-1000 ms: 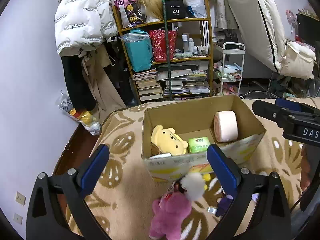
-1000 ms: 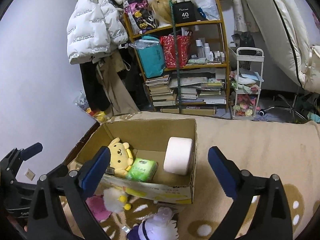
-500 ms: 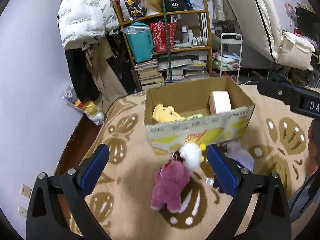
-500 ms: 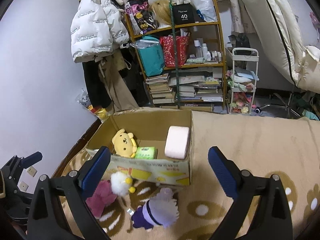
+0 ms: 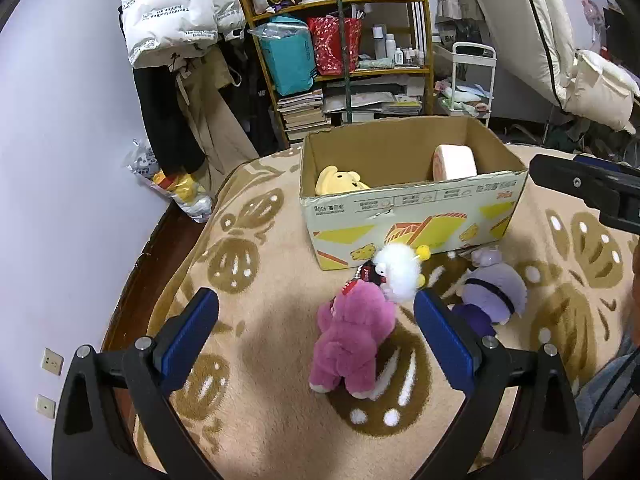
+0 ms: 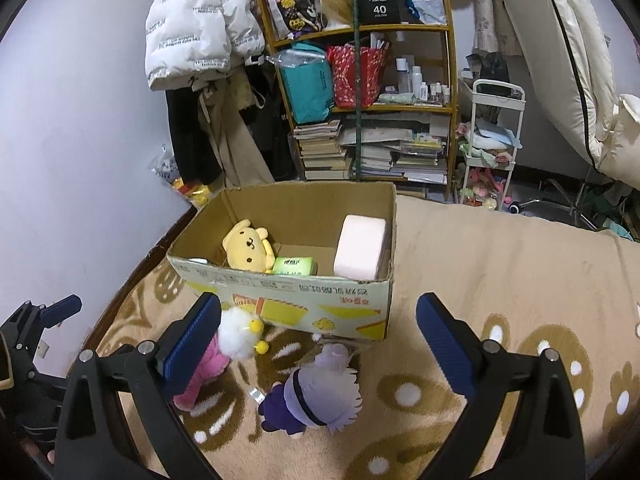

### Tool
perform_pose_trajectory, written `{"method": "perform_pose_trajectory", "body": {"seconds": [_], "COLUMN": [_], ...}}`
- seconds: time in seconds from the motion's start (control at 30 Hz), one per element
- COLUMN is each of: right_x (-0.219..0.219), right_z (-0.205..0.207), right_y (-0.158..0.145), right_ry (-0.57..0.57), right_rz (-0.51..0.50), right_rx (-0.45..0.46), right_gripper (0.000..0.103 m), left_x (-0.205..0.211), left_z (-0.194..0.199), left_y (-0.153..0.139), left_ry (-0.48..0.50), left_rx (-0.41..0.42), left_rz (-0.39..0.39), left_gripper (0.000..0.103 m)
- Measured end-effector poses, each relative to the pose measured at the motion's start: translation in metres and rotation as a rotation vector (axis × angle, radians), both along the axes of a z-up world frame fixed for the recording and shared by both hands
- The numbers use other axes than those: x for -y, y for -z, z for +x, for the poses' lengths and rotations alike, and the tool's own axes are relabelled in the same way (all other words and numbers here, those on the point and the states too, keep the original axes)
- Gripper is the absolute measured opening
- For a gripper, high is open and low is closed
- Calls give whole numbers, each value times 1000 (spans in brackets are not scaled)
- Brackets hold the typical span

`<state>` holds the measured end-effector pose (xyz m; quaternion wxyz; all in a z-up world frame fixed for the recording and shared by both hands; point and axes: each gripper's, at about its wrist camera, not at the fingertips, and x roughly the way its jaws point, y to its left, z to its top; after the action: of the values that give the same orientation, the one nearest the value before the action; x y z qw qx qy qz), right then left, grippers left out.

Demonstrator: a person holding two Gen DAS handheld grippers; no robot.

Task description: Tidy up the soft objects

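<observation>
An open cardboard box (image 5: 412,208) stands on the patterned blanket; it also shows in the right wrist view (image 6: 288,296). Inside lie a yellow bear plush (image 6: 250,246), a green tissue pack (image 6: 294,266) and a pink roll (image 6: 360,246). In front of the box lie a pink plush (image 5: 352,336), a white fluffy plush (image 5: 400,270) and a purple plush (image 5: 492,292), the last also in the right wrist view (image 6: 316,394). My left gripper (image 5: 316,332) is open above the pink plush. My right gripper (image 6: 318,344) is open above the purple plush.
A shelf (image 6: 360,80) full of books, bags and bottles stands behind the box, with a white jacket (image 6: 196,24) hanging to its left and a small white cart (image 6: 492,140) to its right. The blanket's left edge drops to a dark floor (image 5: 160,236) by the wall.
Both grippers have pulled back from the box and risen, so the box looks farther off. The three plush toys in front of it now show in full. Both stay open.
</observation>
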<state>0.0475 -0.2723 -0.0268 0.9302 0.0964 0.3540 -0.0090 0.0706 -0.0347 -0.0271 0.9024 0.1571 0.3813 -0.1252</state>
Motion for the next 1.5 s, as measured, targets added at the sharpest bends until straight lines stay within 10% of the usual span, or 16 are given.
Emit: {"method": "perform_pose_trajectory", "body": {"seconds": [1.5], "right_x": [-11], "right_z": [55], "right_y": [86], "right_ry": [23], "right_rz": [-45], "right_rx": [-280], "right_gripper": [102], "left_x": [13], "left_z": [50], "left_y": [86], "left_ry": [-15], "left_rx": [-210], "left_rz": [70], "left_gripper": [97]}}
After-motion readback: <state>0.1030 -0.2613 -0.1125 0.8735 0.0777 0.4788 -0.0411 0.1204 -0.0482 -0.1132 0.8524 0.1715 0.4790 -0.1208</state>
